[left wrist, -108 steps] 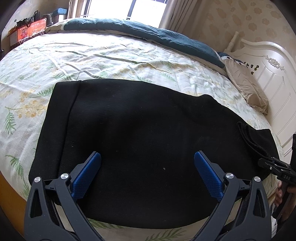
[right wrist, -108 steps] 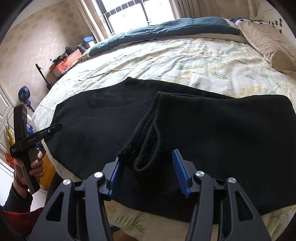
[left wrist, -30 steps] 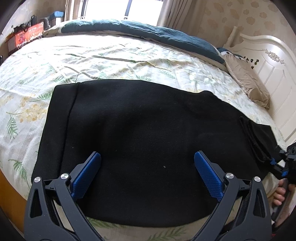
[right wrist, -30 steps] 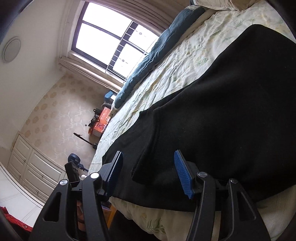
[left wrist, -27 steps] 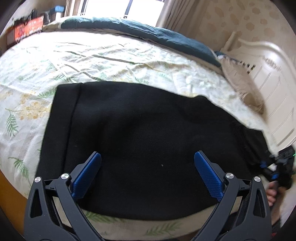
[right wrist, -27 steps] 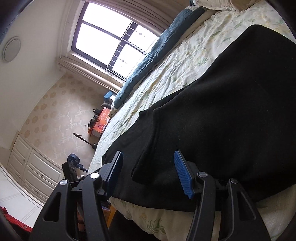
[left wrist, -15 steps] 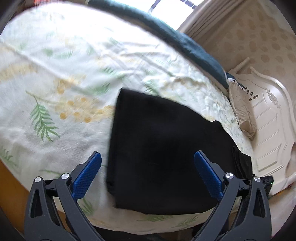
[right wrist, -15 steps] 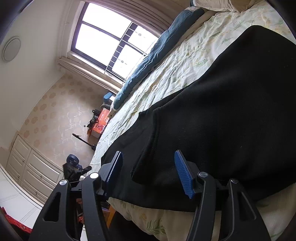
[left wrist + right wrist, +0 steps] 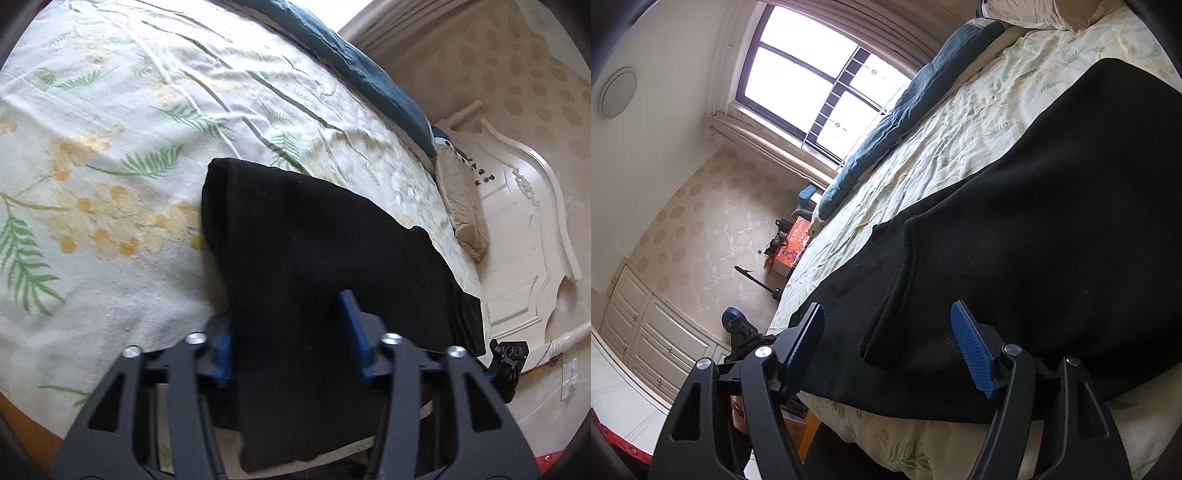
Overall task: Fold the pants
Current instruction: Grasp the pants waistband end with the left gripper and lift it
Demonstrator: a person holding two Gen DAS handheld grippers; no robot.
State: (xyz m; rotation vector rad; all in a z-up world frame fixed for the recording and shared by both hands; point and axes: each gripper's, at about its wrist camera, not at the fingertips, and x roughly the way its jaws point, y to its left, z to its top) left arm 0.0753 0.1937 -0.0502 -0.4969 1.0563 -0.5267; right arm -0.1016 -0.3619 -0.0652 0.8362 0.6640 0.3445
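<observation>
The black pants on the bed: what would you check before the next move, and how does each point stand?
1. Pants lie flat on the floral sheet: ok.
2. Fabric sits between the left gripper pads, whose jaws are closing: ok.
3. Left grip is firm: cannot tell; the left pad is partly hidden by cloth.
4. Right gripper has hold of the folded edge: not ok; its jaws are opening, pads clear of the cloth.
5. Pants stay clear of the pillow: ok.
</observation>
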